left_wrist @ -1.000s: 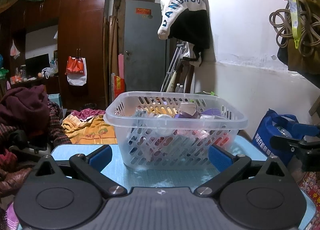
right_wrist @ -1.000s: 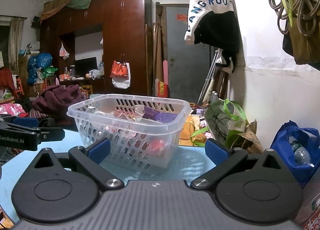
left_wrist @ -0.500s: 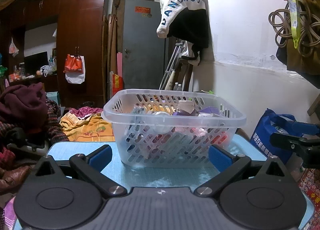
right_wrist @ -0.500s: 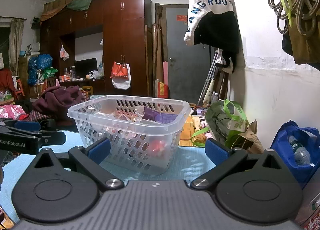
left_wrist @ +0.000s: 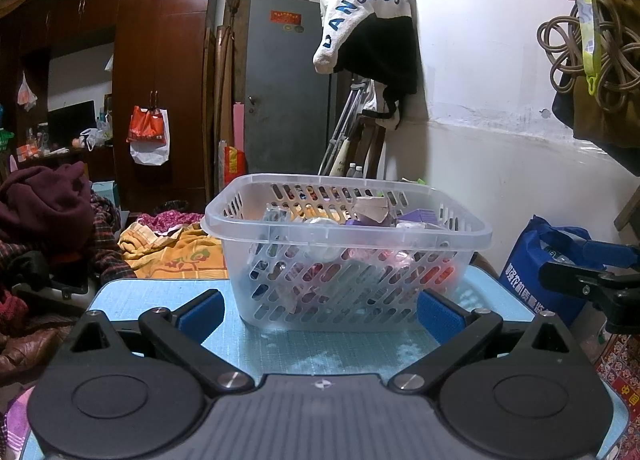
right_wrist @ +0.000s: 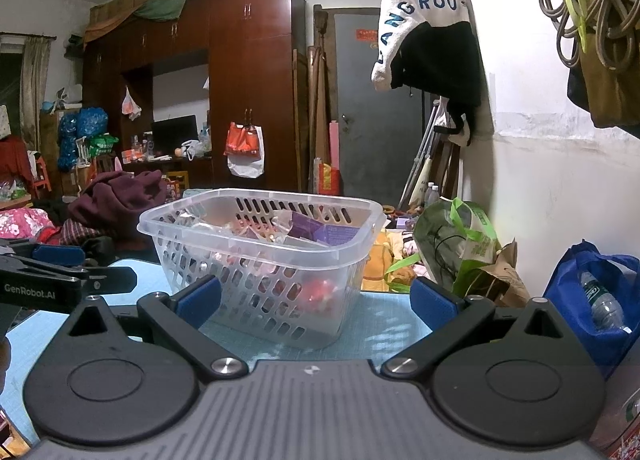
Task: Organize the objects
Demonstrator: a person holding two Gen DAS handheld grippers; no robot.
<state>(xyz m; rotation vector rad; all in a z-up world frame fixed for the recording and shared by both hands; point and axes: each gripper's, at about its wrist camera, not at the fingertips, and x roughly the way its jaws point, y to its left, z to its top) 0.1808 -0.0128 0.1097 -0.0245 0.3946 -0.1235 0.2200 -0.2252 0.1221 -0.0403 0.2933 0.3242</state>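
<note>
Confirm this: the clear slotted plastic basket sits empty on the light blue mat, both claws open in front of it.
Not empty: both wrist views show the clear slotted plastic basket holding packets. It does sit on the light blue mat, left claw and right claw open.

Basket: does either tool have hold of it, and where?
No. Both the left tool and the right tool are open and empty; the basket stands free on the table.

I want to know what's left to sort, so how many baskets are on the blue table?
1. A clear slotted basket stands on the blue table, ahead of both open claws and touched by neither. It already holds packets. Anything behind it would be hidden.
</note>
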